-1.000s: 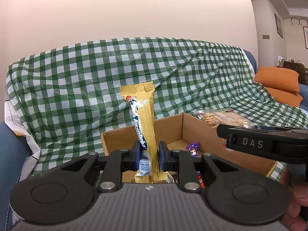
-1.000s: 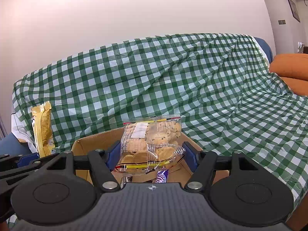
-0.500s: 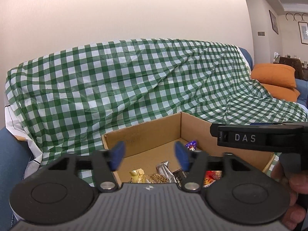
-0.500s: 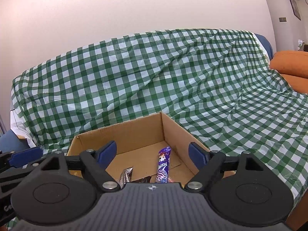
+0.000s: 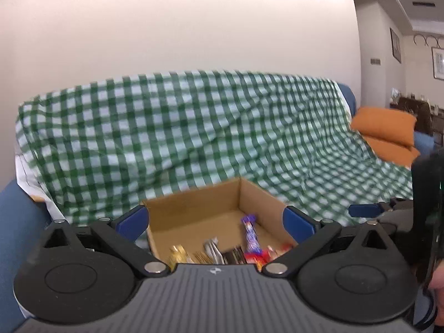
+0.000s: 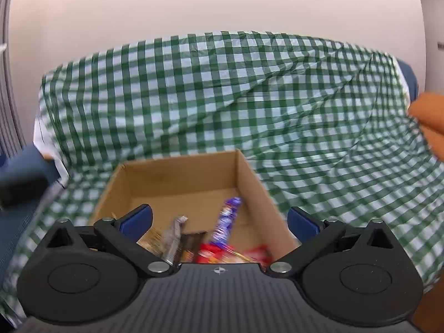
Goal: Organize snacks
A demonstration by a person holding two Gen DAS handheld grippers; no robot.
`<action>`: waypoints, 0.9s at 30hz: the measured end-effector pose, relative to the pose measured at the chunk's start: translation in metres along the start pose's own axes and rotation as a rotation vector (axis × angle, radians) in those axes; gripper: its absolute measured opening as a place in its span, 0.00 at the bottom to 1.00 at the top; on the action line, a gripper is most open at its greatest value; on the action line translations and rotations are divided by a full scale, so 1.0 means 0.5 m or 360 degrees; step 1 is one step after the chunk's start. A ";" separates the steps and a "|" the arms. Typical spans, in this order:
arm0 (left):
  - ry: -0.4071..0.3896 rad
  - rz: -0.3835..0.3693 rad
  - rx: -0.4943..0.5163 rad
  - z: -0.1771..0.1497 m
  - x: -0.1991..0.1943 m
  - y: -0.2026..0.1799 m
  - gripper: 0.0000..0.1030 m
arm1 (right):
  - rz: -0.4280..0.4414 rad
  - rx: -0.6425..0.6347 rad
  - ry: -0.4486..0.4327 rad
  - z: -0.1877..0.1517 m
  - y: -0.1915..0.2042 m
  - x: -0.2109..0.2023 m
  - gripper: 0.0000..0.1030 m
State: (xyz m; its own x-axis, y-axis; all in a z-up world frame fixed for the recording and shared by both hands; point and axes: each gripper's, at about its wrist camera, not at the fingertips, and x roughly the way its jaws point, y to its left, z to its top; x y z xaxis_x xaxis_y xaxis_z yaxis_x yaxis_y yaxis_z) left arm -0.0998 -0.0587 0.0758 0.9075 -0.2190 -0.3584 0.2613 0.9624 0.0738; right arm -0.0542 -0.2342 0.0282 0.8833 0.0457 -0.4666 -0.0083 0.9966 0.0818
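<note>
An open cardboard box (image 5: 194,194) sits on the checked cloth and holds several snacks. Among them are a purple wrapper (image 5: 251,233), a gold pack (image 5: 177,252), a silver pack (image 5: 212,247) and red packs (image 5: 260,252). My left gripper (image 5: 216,219) hovers above the box's near side, its jaws opening with nothing between them. My right gripper (image 6: 220,220) hangs over the same box (image 6: 180,161), its jaws also opening and empty. Below it lie the purple wrapper (image 6: 227,219) and red packs (image 6: 211,252). One blue finger (image 5: 363,210) of the right gripper shows at the right of the left wrist view.
A green-and-white checked cloth (image 6: 249,97) covers the sofa behind and around the box. Orange cushions (image 5: 385,130) lie at the far right. A blue sofa arm (image 5: 16,222) rises on the left. A person's hand (image 5: 435,277) holds the right gripper.
The left gripper let go of the yellow pack and the right gripper let go of the cookie bag. Both jaws spread wide, and both grippers rose above the box.
</note>
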 end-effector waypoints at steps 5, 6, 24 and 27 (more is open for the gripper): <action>0.0297 0.0109 -0.0023 -0.109 0.048 -0.013 1.00 | 0.0016 0.0150 0.0052 -0.032 -0.023 -0.016 0.99; 0.0382 0.0131 -0.0053 -0.112 0.063 -0.010 1.00 | -0.0009 0.0147 0.0054 -0.038 -0.021 -0.017 0.99; 0.0609 0.0286 -0.0388 -0.127 0.105 0.070 1.00 | -0.0006 -0.0043 0.0251 -0.069 0.029 0.033 0.99; 0.0611 0.0303 -0.0405 -0.125 0.104 0.076 1.00 | -0.0001 -0.0057 0.0260 -0.070 0.035 0.035 0.99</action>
State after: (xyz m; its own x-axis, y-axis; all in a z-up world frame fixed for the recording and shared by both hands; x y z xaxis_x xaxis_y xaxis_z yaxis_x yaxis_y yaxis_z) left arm -0.0631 -0.0235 0.0019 0.7322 -0.0066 -0.6810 -0.0291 0.9987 -0.0410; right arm -0.0553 -0.2134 -0.0091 0.7952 0.0530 -0.6041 -0.0272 0.9983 0.0518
